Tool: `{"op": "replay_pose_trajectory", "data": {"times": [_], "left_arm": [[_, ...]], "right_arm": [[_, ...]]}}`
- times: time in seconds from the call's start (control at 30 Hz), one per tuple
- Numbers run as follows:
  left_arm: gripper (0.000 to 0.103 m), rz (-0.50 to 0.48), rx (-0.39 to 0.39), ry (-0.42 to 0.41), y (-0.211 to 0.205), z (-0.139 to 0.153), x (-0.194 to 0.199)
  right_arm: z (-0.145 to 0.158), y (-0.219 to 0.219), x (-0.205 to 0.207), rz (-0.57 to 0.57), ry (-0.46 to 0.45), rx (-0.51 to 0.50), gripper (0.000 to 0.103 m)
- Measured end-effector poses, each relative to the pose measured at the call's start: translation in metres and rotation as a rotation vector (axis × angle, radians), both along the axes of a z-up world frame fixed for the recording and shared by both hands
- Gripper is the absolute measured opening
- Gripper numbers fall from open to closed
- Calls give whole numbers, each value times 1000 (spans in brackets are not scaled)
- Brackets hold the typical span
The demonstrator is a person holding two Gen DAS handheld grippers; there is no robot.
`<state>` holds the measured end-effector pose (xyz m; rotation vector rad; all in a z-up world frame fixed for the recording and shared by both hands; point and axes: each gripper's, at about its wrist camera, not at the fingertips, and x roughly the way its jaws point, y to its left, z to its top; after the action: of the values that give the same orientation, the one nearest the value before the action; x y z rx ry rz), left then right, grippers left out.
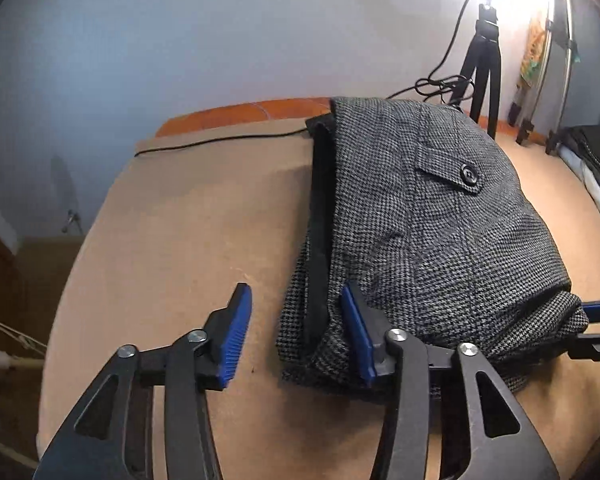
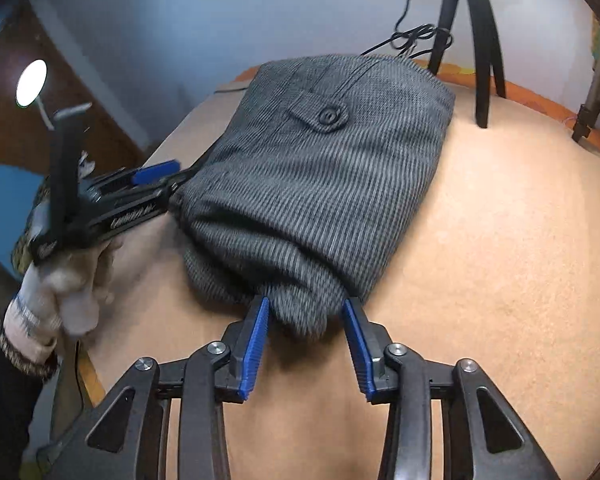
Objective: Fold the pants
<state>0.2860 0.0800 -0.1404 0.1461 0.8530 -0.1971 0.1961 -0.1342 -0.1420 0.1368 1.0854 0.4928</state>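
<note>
Grey houndstooth pants (image 1: pixel 428 216) lie folded in a thick bundle on the tan table (image 1: pixel 180 240), back pocket with a black button (image 1: pixel 469 174) facing up. My left gripper (image 1: pixel 296 316) is open at the bundle's near left corner, its right finger over the cloth, its left finger over bare table. In the right wrist view the pants (image 2: pixel 320 184) fill the middle. My right gripper (image 2: pixel 306 324) is open, with a rolled fold end of the pants between its blue pads (image 2: pixel 256 340). The left gripper (image 2: pixel 156 178) shows at the bundle's left side, held by a gloved hand.
A black tripod (image 1: pixel 482 60) with coiled cables (image 1: pixel 440 84) stands at the table's far edge; it also shows in the right wrist view (image 2: pixel 472 32). A thin black cable (image 1: pixel 220 140) runs along the back left. Dark folded clothes (image 1: pixel 596 168) lie at the right. A lamp (image 2: pixel 31 82) glows left.
</note>
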Motion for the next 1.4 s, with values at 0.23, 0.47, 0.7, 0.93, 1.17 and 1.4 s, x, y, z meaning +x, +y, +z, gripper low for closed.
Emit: {"op": "replay_pose_trajectory", "data": {"times": [0.23,0.47,0.7,0.93,1.17,1.4], "left_arm": [[47,11,-20,5,-1,5,3],[49,2,10,18,-4,-2,6],[54,20,7,-15,3,15,-1],[54,-24,-10,-94,-15,46,-10],[54,-29,68,13,-13,8,3],[56,36,-112,31,24,31,-7]], "right_arm": [[5,10,2,21,-86,-71,30],[14,20,-21,159,-181,-129,9],[21,10,-37,252,-195,-137,15],[35,16,-21,212,-245,-21,26],[-4,49,-35,385,-142,-124,23],[29,-21,-14,169,-189,68,77]]}}
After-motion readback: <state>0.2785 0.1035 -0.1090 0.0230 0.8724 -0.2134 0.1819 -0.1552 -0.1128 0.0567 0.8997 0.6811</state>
